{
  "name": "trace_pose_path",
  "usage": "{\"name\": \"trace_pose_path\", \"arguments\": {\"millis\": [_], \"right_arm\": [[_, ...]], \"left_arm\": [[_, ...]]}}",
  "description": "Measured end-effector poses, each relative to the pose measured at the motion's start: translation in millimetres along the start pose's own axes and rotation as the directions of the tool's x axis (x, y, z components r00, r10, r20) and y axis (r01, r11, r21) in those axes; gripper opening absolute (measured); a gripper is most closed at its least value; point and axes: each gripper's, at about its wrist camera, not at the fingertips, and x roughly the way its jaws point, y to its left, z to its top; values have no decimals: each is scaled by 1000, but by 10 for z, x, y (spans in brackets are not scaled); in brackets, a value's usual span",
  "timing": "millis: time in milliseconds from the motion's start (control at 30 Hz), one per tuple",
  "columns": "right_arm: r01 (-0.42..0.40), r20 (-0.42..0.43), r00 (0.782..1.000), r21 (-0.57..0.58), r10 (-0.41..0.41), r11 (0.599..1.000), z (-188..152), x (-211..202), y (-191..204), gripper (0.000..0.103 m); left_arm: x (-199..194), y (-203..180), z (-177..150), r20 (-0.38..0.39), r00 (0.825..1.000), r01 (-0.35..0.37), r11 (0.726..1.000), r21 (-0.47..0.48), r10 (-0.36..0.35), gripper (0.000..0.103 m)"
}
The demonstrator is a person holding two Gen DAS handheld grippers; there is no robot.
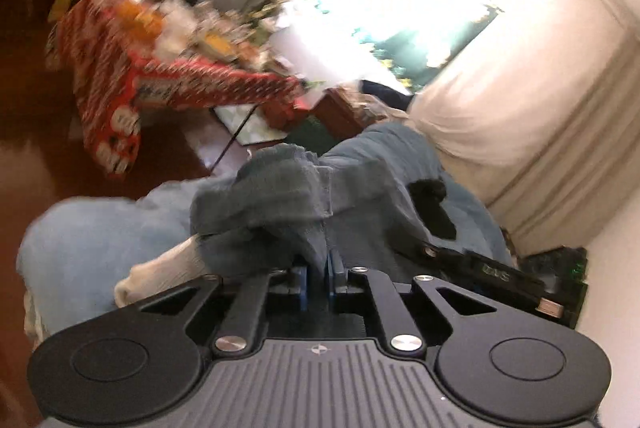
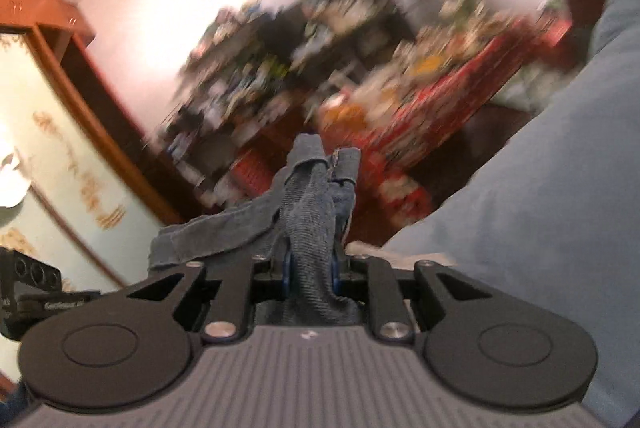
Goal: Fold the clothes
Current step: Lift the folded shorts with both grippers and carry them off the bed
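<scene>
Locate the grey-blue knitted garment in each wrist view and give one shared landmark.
Left wrist: grey-blue knitted garment bunched at centre, pinched in the left gripper.
Right wrist: centre, running up from the right gripper.
Shared landmark: red patterned tablecloth.

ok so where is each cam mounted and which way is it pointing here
Left wrist: sits on the left tool, looking along its fingers at bunched blue-grey cloth pinched between them; beyond, pale curtains, a bright window and a red patterned table cover. The other handheld unit shows at right.
Right wrist: sits on the right tool, looking along its fingers at the same cloth clamped there; beyond, blurred cluttered shelves and a wood-framed panel.
Shared: the cloth and the red cover.
</scene>
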Motion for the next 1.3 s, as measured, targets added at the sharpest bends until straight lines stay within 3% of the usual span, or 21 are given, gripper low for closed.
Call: {"name": "trace_pose_path", "arguments": {"millis": [100,167,333,400,467,500,567,667,733,867,967,1033,1100,1167,1300], "right_arm": [[0,-69,998,-69,-4,998,51,522,3,17],[13,-98,995,-48,-18,999,99,763,-143,18],[8,-120,993,-32,-12,999,195,883,-507,19],[31,-135,990,-37,-36,999,69,881,-641,22],[64,-156,985,-31,-68,997,-59,945,-793,28],[65,-150,986,-11,-66,998,-74,965,-856,28],[50,-120,992,19,-48,999,-89,940,-924,20],[20,-70,997,2,-20,1000,-46,848,-846,18],[-15,-44,999,-42,13,999,45,815,-684,17],[-103,-4,995,-165,103,981,246,815,-367,17],[-88,-54,995,-131,81,988,285,916,-506,18],[-7,-123,992,-112,-6,994,163,1032,-690,21],[46,-175,983,-84,-60,995,54,1035,-824,26],[63,-172,983,-39,-69,997,-9,1004,-954,36],[53,-129,991,64,-44,997,99,735,-1138,37]], "left_arm": [[181,146,-53,3,998,-66,998,-22,66,9],[275,286,-65,9,996,-83,994,-68,84,9],[292,380,-97,10,995,-102,994,-39,103,10],[327,437,-107,0,993,-116,993,-29,117,19],[359,522,-118,-18,996,-87,993,-78,86,20],[365,562,-122,-25,998,-67,992,-104,65,18],[337,477,-76,-6,998,-61,997,-54,61,10],[334,362,-6,13,998,-67,998,3,67,8],[282,365,3,18,999,-49,998,-43,49,8],[-4,299,-2,103,992,-61,997,-47,66,8],[101,404,-37,86,990,-105,992,-76,112,8],[292,538,-93,27,993,-110,988,-112,113,8],[402,601,-130,17,995,-100,989,-110,102,9],[430,601,-94,13,996,-83,992,-96,85,10],[436,581,-8,-12,997,-71,995,-67,70,16]]}}
